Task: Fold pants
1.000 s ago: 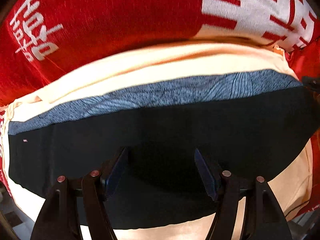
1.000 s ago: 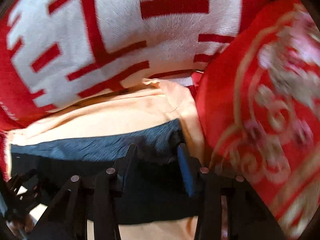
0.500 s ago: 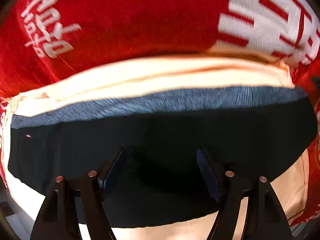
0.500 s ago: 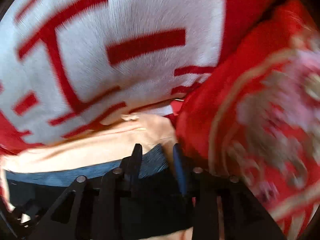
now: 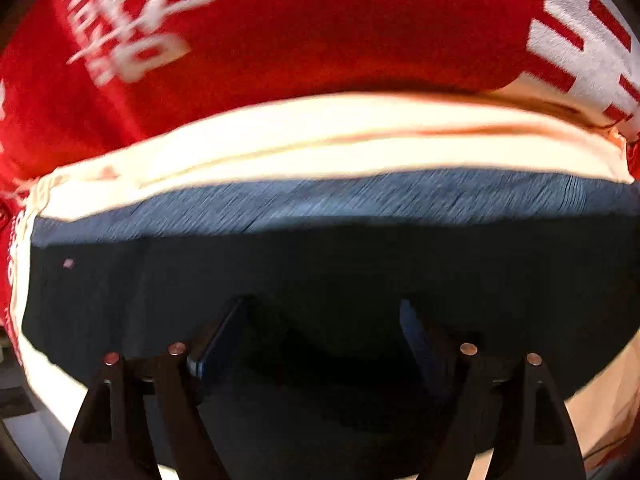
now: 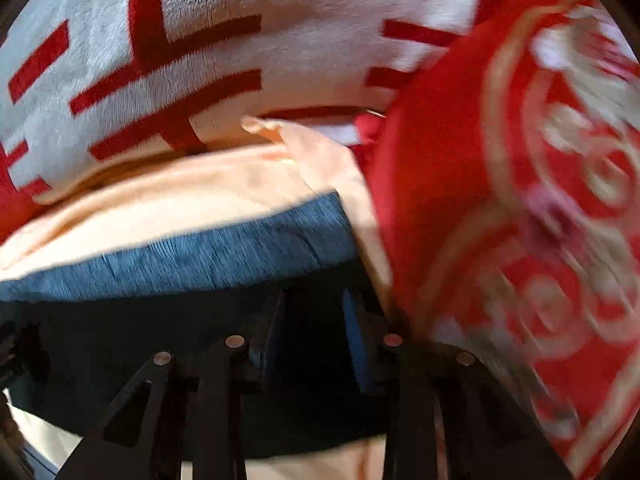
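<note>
The pants (image 5: 320, 264) are dark, nearly black in shadow and blue-grey where lit along the far edge. They lie flat across a peach sheet (image 5: 320, 140). My left gripper (image 5: 320, 320) is open just above the dark cloth, holding nothing. In the right wrist view the pants (image 6: 200, 256) show their lit blue far edge, ending near the right corner. My right gripper (image 6: 316, 312) hangs over that corner with its jaws a narrow gap apart; dark cloth lies between them, and I cannot tell whether they pinch it.
A red blanket with white lettering (image 5: 280, 28) lies beyond the peach sheet. A red patterned cushion (image 6: 520, 200) stands close to the right of my right gripper. A white and red blanket (image 6: 240, 40) fills the back.
The right gripper's jaws narrowed from wide to a small gap and it shifted at the pants' right corner. The left gripper drifted slightly, still open.
</note>
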A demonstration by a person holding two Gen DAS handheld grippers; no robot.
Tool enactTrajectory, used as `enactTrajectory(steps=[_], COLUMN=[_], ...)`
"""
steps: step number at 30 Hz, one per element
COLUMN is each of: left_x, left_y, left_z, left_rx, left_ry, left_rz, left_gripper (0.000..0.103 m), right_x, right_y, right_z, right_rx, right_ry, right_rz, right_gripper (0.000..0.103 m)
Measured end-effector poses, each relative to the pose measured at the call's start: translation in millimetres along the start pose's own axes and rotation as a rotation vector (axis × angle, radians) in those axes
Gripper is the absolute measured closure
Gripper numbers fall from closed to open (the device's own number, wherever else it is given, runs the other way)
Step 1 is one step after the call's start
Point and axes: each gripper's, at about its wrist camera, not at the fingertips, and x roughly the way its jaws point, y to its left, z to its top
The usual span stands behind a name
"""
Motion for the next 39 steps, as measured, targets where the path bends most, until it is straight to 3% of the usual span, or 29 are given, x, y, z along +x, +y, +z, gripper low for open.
enactTrajectory(steps=[5, 8, 11, 15, 21, 28, 34, 35, 39], left_x=[-20, -7, -7, -17, -34, -48, -46, -45, -33], left_y=[30, 49, 57, 64, 103, 163, 222, 234, 267], left_z=[-25, -43, -56, -79, -115, -138, -128, -122, -76], left_rx=[-0.012, -0.024, -0.056, -0.062, -0.093, -0.106, -0.113, -0.108, -0.084], left_ry=[-0.004, 0.055, 0.037, 0.057, 0.063, 0.034, 0.014, 0.004, -0.063], left_rz=[0.05, 0.09, 0.061, 0.061, 0.045, 0.05, 0.032, 0.034, 0.047], left_gripper=[0.023, 0.023, 0.022, 0.022, 0.023, 0.022, 0.022, 0.023, 0.023], right_x=[-27, -18, -2, -15, -49, -56, -54, -40, -49], right_y=[12, 25, 25, 29, 43, 109, 181, 189, 246], right_z=[-42, -57, -65, -81, -127, -175, -190, -174, -175], right_rx=[-0.002, -0.065, -0.059, -0.094, -0.017, -0.051, -0.049, -0.043, -0.057], right_ry=[-0.03, -0.026, -0.002, -0.005, 0.052, 0.12, 0.131, 0.135, 0.103], right_rz=[0.067, 0.036, 0.042, 0.009, 0.142, 0.292, 0.404, 0.417, 0.453], right_gripper=[0.067, 0.064, 0.064, 0.063, 0.063, 0.063, 0.063, 0.063, 0.063])
